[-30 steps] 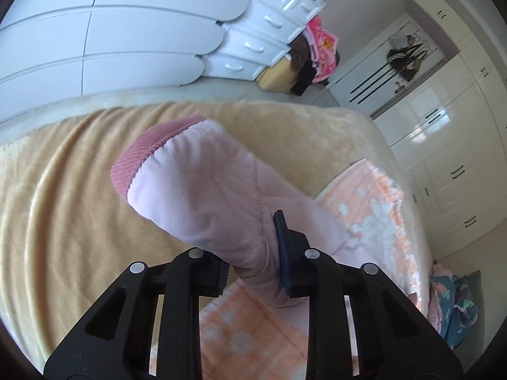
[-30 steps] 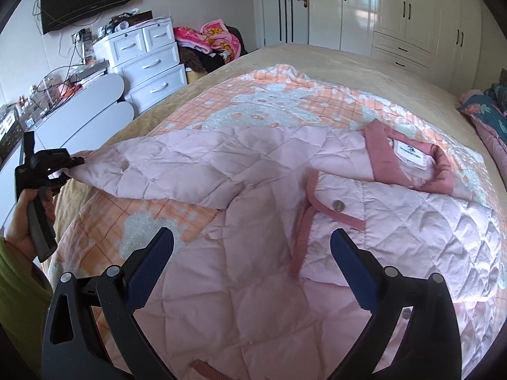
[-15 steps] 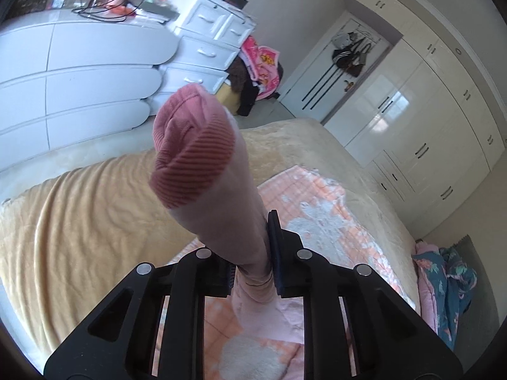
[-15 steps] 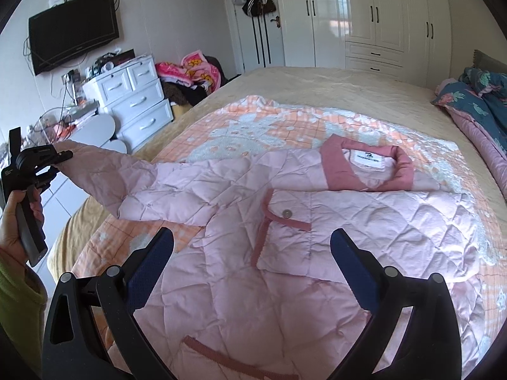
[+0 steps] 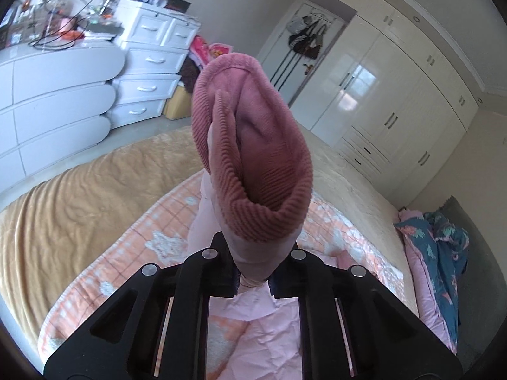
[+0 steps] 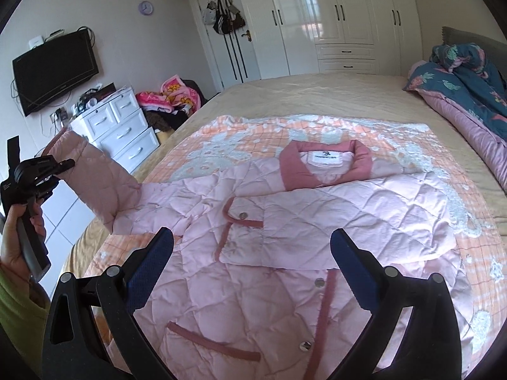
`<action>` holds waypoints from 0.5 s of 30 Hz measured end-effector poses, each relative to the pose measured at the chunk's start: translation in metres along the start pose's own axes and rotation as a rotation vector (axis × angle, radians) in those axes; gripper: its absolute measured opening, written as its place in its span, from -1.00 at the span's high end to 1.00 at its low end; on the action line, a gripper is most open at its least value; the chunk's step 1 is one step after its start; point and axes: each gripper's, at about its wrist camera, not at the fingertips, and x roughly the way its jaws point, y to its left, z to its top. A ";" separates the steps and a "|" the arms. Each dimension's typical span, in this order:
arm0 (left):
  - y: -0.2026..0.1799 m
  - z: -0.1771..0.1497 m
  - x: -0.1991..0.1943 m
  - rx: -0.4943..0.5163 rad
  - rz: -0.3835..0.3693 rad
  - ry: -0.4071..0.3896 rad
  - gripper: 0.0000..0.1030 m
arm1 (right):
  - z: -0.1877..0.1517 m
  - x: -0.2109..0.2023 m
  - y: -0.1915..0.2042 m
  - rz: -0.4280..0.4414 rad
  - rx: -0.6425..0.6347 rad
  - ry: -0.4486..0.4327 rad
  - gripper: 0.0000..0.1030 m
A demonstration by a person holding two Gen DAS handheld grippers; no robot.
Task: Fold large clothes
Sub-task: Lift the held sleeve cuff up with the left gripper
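A pink quilted jacket [image 6: 285, 221] with a darker pink collar lies front up on the bed, one side folded across the chest. My left gripper [image 5: 253, 277] is shut on the jacket's sleeve just below its ribbed dark pink cuff [image 5: 253, 158], which stands up in front of the camera. In the right wrist view the left gripper [image 6: 47, 171] holds that sleeve [image 6: 98, 186] lifted off the bed at the left. My right gripper [image 6: 252, 262] is open and empty, hovering above the jacket's lower front.
An orange and white checked blanket [image 6: 396, 139] covers a tan bedspread [image 6: 317, 95]. A dark floral quilt [image 6: 465, 72] is piled at the bed's right. White drawers [image 6: 120, 133] and clothes stand left, wardrobes [image 6: 348, 15] at the back.
My left gripper has raised the sleeve up off the bed and swung it inward, so the cuff now stands upright. The right gripper has risen and tilted to see more of the room.
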 end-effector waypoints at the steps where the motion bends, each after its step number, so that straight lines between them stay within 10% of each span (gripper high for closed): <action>1: -0.010 -0.002 -0.001 0.017 -0.011 0.002 0.90 | 0.000 -0.003 -0.004 -0.002 0.008 -0.004 -0.91; 15: -0.138 -0.036 0.010 0.186 -0.152 0.054 0.94 | -0.017 -0.044 -0.077 -0.115 0.165 -0.034 -0.92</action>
